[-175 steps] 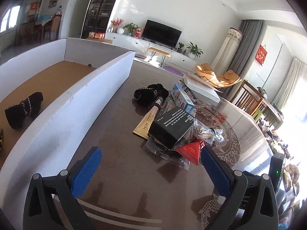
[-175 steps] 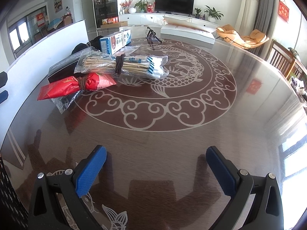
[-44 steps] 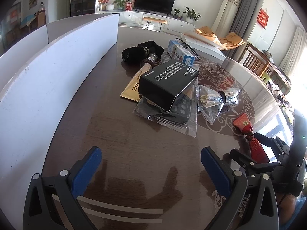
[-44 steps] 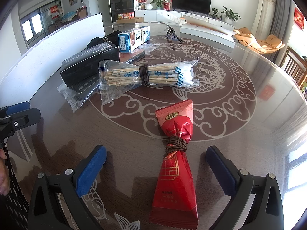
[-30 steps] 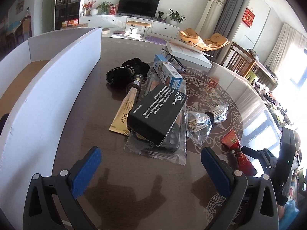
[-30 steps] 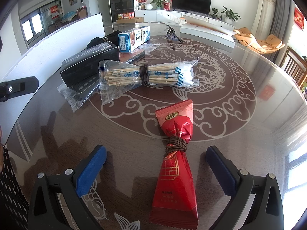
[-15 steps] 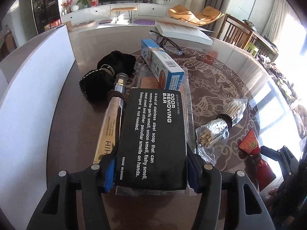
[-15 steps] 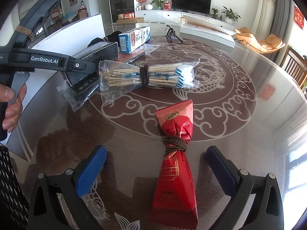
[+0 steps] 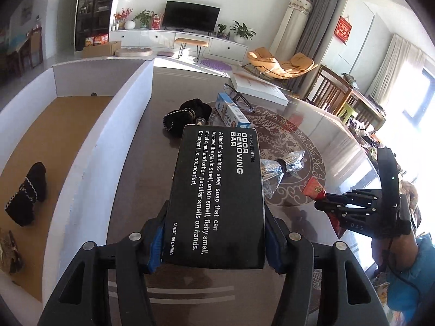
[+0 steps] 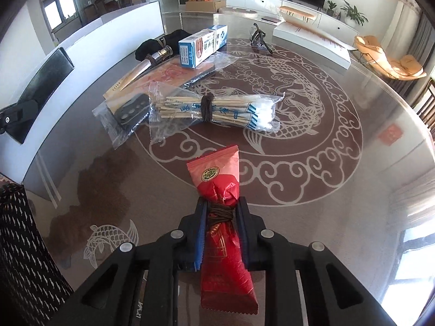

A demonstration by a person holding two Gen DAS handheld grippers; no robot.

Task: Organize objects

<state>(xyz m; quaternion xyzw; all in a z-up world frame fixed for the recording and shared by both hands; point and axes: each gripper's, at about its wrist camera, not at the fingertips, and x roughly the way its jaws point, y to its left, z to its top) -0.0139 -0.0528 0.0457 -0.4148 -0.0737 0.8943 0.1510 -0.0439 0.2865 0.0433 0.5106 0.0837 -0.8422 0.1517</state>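
A: What do we have in the left hand-held gripper (image 9: 214,240)?

B: We pinch a matte black box (image 9: 217,198), a flat cardboard slab with white print, its long sides pressed between the blue pads. It is lifted clear of the glossy brown surface (image 9: 130,168). To our left stands the white wall of a cardboard tray (image 9: 89,168) with a tan floor, and a black knitted piece (image 9: 25,193) lies inside it.

A: And ahead of that hand-held gripper?

B: A black pouch (image 9: 187,114), then a blue-and-white carton (image 9: 231,112), then a crinkly clear bag of wooden sticks (image 10: 212,108) bound by a dark cord. Bare surface lies between the tray wall and these things.

A: The right hand-held gripper (image 10: 220,224)?

B: We close it on a shiny red foil packet (image 10: 220,212), squeezing the waist where brown cord is wound; its flared end points away from us. To the right the surface is open, with pale cloud patterns running to the curved rim.
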